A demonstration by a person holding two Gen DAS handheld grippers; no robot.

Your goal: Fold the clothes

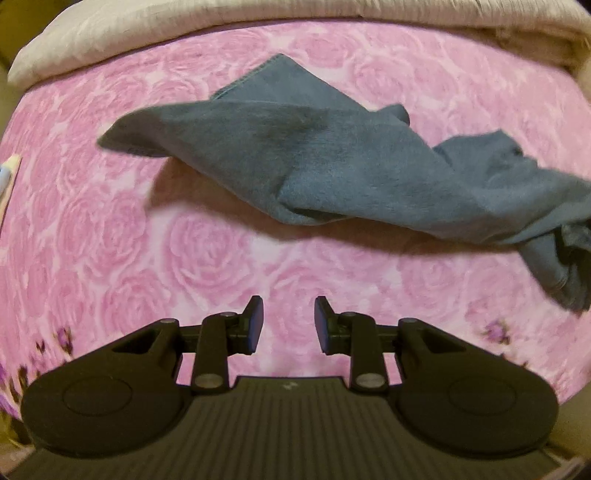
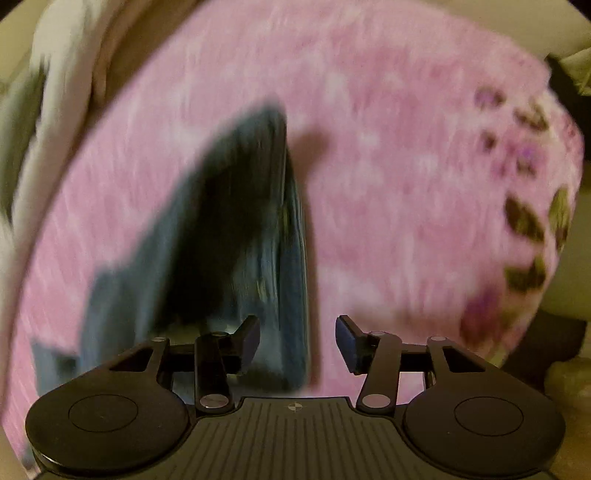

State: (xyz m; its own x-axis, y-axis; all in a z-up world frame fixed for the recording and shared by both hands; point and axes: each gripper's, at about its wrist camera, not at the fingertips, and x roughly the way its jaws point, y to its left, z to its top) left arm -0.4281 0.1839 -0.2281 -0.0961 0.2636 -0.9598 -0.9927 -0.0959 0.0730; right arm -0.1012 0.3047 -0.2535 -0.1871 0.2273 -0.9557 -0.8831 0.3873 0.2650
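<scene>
A blue-grey cloth (image 1: 351, 166) stretches crumpled across the pink rose bedspread (image 1: 147, 258). It looks lifted off the surface, with a dark shadow under it and its right end bunched and drooping. My left gripper (image 1: 289, 325) is open, nearer than the cloth, with only bedspread between its fingers. The right wrist view is heavily blurred. There the cloth (image 2: 236, 240) rises as a dark pointed fold ahead, and its near edge lies between the fingers of my open right gripper (image 2: 298, 332). I cannot tell whether the pads touch it.
A beige blanket (image 1: 295, 11) is rolled along the far edge of the bed. A pale flat object (image 1: 9, 173) lies at the left edge. Whitish fabric (image 2: 48, 74) is piled at the left in the right wrist view. The bedspread's purple-flower border (image 2: 524, 218) marks its right side.
</scene>
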